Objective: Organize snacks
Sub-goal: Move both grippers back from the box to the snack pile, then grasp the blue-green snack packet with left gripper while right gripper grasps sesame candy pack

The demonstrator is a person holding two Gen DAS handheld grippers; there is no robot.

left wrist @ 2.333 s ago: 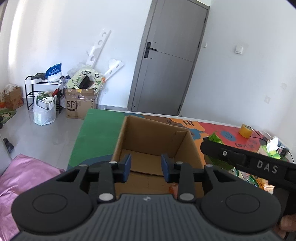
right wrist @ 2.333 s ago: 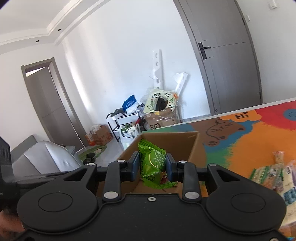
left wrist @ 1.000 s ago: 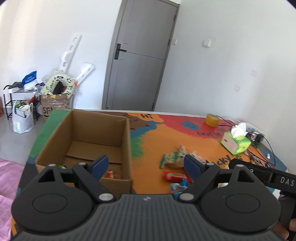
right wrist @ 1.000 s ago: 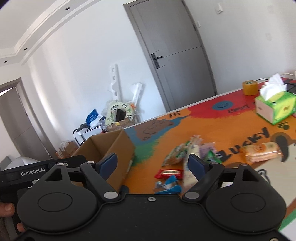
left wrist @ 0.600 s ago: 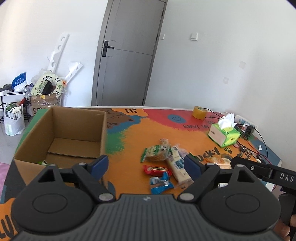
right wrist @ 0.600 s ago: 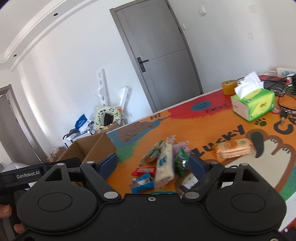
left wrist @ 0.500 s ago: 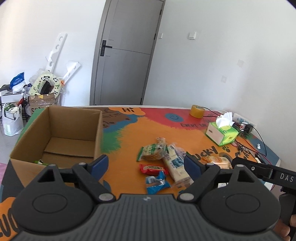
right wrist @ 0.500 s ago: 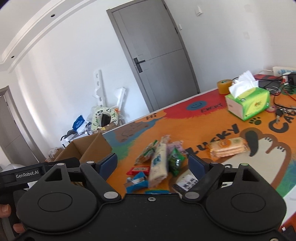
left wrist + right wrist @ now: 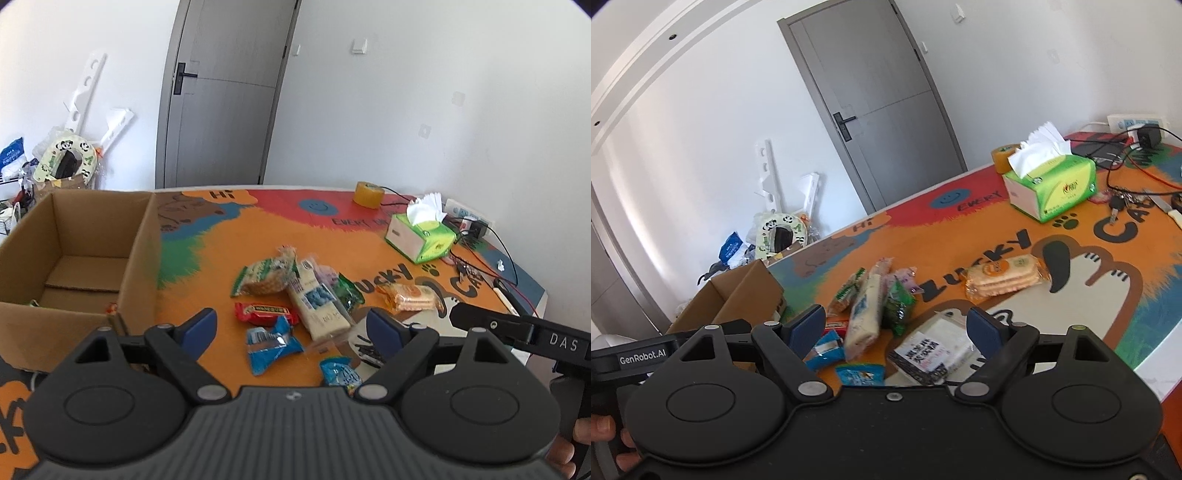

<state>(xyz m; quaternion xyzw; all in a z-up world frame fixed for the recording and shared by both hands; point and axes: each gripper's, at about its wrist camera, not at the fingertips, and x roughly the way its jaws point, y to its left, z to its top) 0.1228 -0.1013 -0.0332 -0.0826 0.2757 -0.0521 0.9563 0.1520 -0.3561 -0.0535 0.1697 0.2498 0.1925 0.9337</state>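
Note:
An open cardboard box [image 9: 140,258] stands at the table's left, with a few snacks on its floor; it also shows in the right wrist view [image 9: 738,295]. Several snack packets lie in a loose pile on the mat: a red bar [image 9: 266,312], a blue wrapper [image 9: 271,343], a long white packet [image 9: 317,302], a green packet [image 9: 899,304], a cracker pack [image 9: 1001,277] and a black-and-white packet [image 9: 931,350]. My left gripper [image 9: 291,328] is open and empty above the blue wrapper. My right gripper [image 9: 897,328] is open and empty above the pile.
A green tissue box [image 9: 421,236], a tape roll [image 9: 367,194], keys [image 9: 1119,203] and cables with a power strip [image 9: 1134,125] sit at the far right of the colourful mat [image 9: 229,243]. A grey door [image 9: 221,96] and floor clutter lie behind.
The right gripper released the green packet into the box. Both grippers opened wide and swung right from the box to the snack pile.

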